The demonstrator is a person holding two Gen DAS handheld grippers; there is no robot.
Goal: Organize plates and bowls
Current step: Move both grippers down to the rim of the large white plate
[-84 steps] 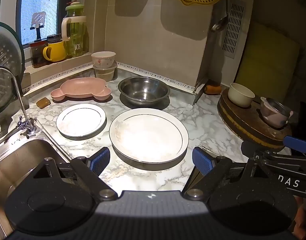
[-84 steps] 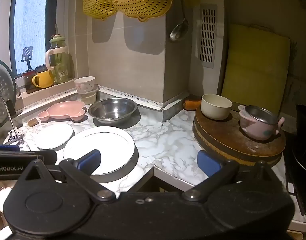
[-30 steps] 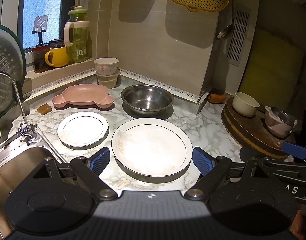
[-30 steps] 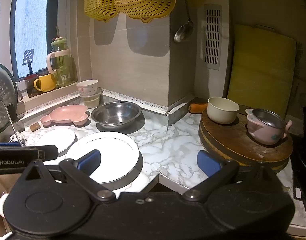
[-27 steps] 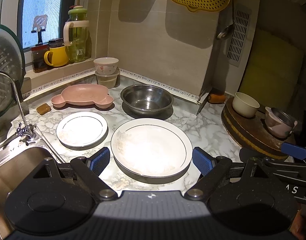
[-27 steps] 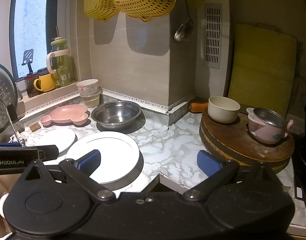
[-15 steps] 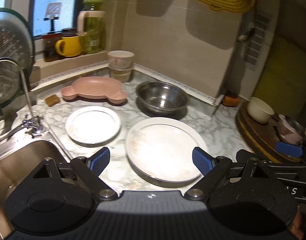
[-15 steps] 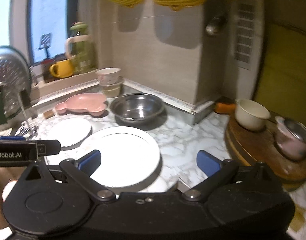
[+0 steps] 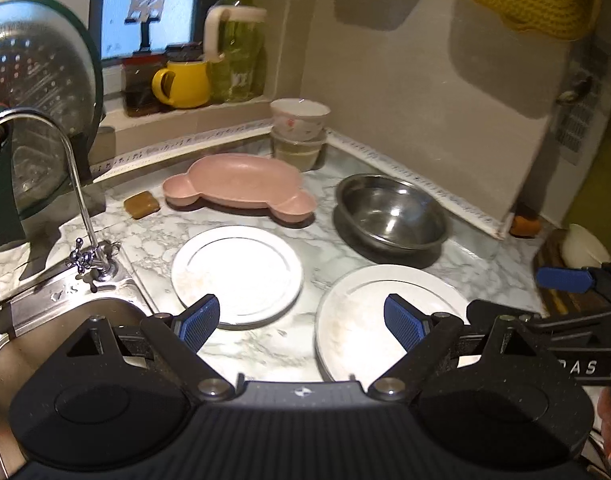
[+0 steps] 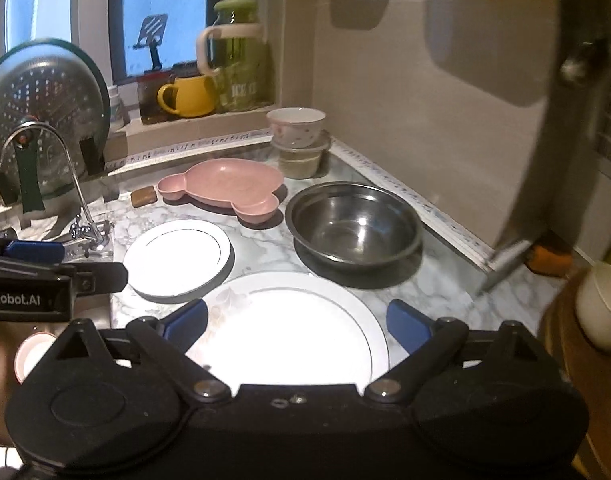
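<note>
- While both grippers hover empty, marble table [image 9: 265, 348]: carries all dishes beside the sink [image 9: 37, 344].
- Large white plate [image 10: 289, 332]: near edge, directly below right gripper [image 10: 295, 320], fingers spread wide.
- Steel bowl [image 10: 355, 224]: behind large plate, apart from it.
- Small white plate [image 9: 237, 274]: left of large plate, just ahead of left gripper [image 9: 301, 316], fingers spread wide.
- Pink bear-shaped dish [image 9: 241, 186]: behind small plate.
- Patterned bowl [image 9: 300, 118]: stacked on a container in the corner.
</note>
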